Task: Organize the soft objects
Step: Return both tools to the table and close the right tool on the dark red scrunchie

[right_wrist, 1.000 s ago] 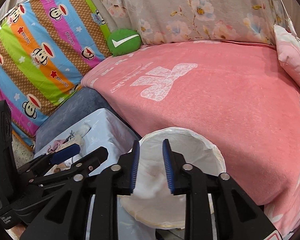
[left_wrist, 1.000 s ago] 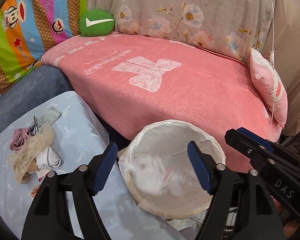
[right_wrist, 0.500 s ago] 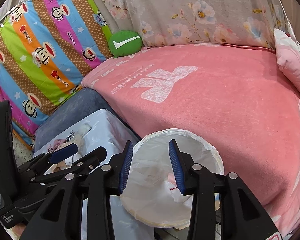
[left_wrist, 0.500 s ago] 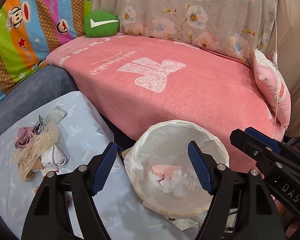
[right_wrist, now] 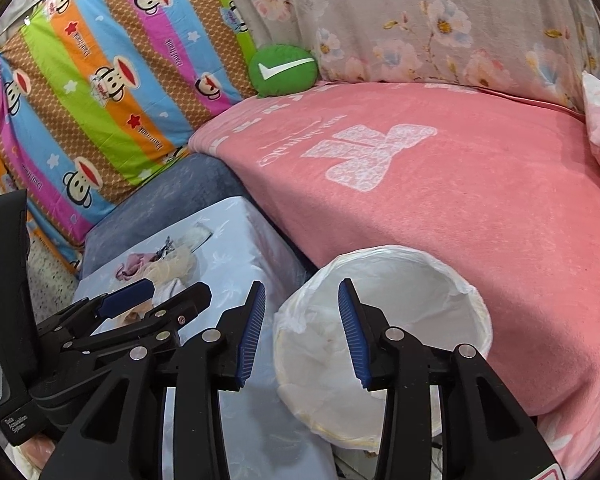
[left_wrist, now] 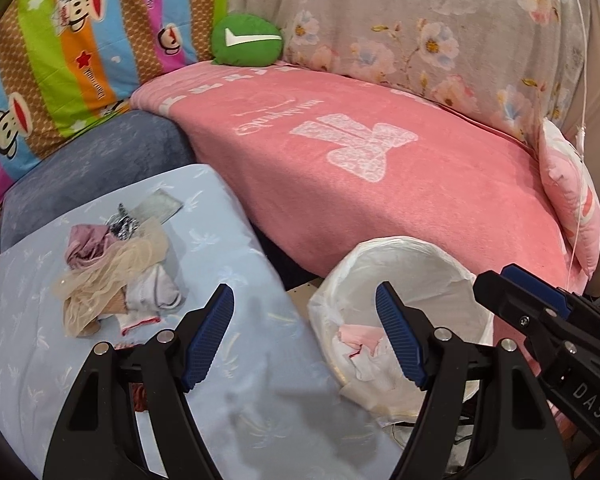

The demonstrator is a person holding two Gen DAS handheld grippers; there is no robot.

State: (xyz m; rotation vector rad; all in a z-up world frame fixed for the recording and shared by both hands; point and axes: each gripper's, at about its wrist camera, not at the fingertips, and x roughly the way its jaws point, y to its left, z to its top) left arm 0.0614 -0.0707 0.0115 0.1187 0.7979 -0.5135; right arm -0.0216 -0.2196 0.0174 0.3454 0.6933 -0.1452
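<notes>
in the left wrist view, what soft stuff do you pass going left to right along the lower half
pile of small garments → white lined basket holding pink and white cloth → right gripper at the edge

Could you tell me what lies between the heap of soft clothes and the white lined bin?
Only bare light-blue cloth lies between the clothes heap and the bin, seen best in the left wrist view.

Home: blanket-covered sofa (left_wrist: 380, 184), cushions (left_wrist: 247, 42)
</notes>
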